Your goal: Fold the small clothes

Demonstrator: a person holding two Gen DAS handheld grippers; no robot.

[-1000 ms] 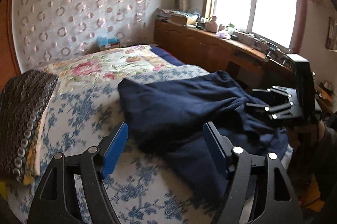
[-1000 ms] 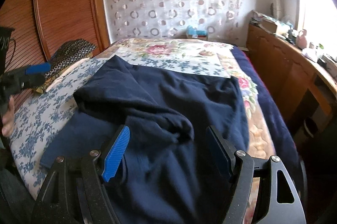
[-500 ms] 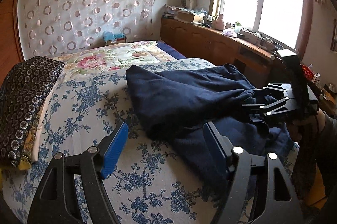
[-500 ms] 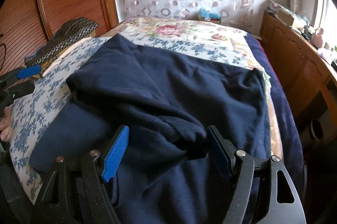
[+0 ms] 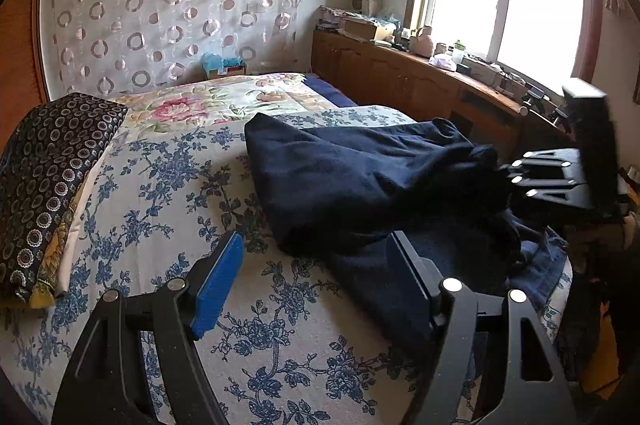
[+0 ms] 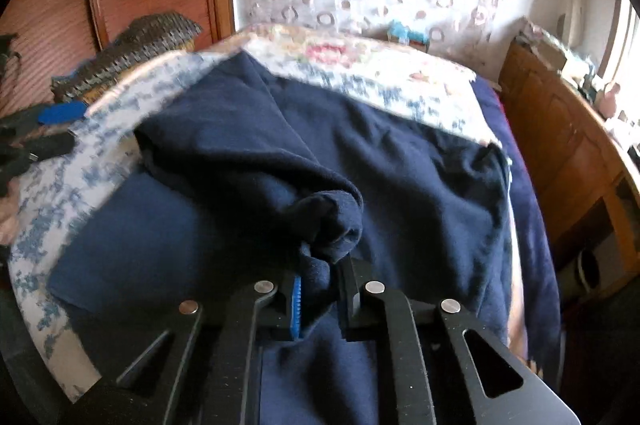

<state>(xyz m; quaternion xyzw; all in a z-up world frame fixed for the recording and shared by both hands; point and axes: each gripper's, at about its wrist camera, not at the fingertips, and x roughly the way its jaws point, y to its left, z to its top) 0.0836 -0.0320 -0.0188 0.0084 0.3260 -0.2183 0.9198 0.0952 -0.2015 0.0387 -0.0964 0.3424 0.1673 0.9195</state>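
The right gripper (image 6: pixel 318 299), angled downward, has just closed on a bunched fold of the navy garment (image 6: pixel 400 185). The left gripper (image 5: pixel 316 285) hovers wide, empty, beside the garment's edge.

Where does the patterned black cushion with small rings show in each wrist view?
Left wrist: black ring-patterned cushion at the far left edge, on the bed.
Right wrist: same cushion upper left, against the wooden panel.
Shared landmark: circle-patterned curtain behind the bed.

Navy garment (image 5: pixel 340 185) on blue-flowered white bedspread (image 5: pixel 168 209); black ring-patterned pillow (image 5: pixel 44 169).
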